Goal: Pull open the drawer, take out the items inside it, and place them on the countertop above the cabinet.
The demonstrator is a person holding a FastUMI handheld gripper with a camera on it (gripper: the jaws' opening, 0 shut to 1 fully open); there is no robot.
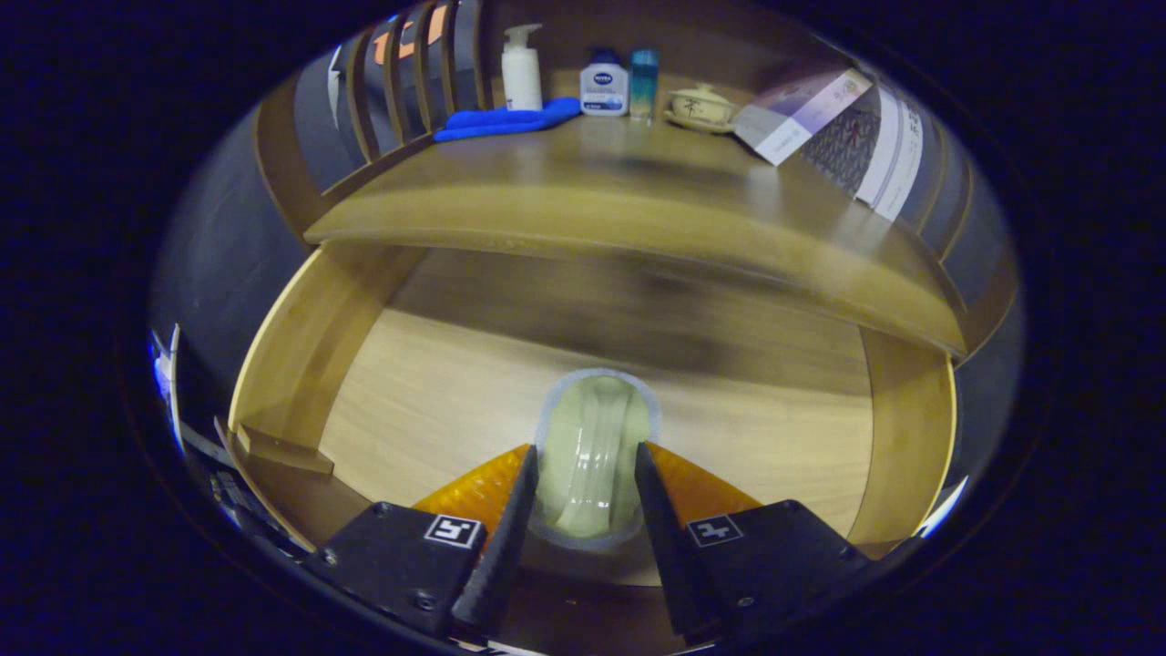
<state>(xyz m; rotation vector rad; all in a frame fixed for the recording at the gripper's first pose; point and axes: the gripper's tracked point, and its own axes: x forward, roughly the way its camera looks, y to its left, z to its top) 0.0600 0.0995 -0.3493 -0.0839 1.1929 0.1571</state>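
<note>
Wooden countertop (638, 196) above, drawer (291, 364) pulled open below. Clear glass cup (594, 451) inside drawer, gripper (583, 483) fingers pinching its sides. Looks light, slick, breakable; hold mid-wall, gentle squeeze.

At the back: white pump bottle (522, 68), blue cloth (506, 121), lotion bottle (604, 85), lidded cup on saucer (700, 106), leaning booklet (799, 114).
</note>
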